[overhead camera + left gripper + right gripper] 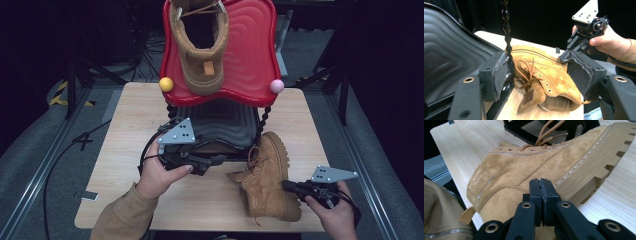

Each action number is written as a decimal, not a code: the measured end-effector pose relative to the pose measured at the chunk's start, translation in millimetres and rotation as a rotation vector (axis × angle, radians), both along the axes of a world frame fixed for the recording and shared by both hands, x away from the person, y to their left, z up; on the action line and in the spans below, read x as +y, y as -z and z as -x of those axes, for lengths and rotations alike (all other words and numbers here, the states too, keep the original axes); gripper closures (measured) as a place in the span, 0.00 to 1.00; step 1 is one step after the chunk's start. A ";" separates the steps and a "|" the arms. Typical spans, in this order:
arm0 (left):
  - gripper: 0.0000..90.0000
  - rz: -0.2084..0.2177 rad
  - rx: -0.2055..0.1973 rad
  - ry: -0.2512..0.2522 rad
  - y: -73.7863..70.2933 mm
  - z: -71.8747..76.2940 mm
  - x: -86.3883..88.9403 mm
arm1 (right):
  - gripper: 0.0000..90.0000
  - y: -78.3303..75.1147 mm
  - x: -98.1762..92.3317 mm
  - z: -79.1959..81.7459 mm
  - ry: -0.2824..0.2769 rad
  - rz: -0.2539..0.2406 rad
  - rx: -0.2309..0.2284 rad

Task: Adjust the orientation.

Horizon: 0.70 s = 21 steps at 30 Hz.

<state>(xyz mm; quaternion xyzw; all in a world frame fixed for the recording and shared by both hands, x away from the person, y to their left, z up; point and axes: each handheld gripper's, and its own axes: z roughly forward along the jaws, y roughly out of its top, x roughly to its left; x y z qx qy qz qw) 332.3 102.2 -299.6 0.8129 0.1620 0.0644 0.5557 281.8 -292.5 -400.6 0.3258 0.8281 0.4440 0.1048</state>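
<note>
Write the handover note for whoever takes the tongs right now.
Left tongs: open, held level by the rack's black lower shelf, facing the boot on the table; nothing between them.
Right tongs: shut, empty, tips at that boot's heel side.
Things: one boot stands on the red top shelf. The other lies on its side on the table, laces loose.
Done: first boot racked.
Left: likely pick up the second boot and rack it.
</note>
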 end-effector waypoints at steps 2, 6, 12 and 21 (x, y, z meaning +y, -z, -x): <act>0.37 0.000 -0.004 0.000 0.9 -2.0 -0.3 | 0.99 0.3 0.3 0.2 0.000 0.004 -0.006; 0.37 -0.002 0.005 -0.001 2.2 -2.7 -0.9 | 1.00 0.4 0.9 1.2 0.007 0.017 -0.015; 0.37 -0.007 0.005 0.001 1.7 -1.7 0.3 | 1.00 1.0 -1.1 0.9 0.002 0.015 -0.023; 0.37 -0.010 0.011 -0.003 1.9 -2.5 3.1 | 1.00 -1.2 -10.3 0.5 0.025 0.005 -0.006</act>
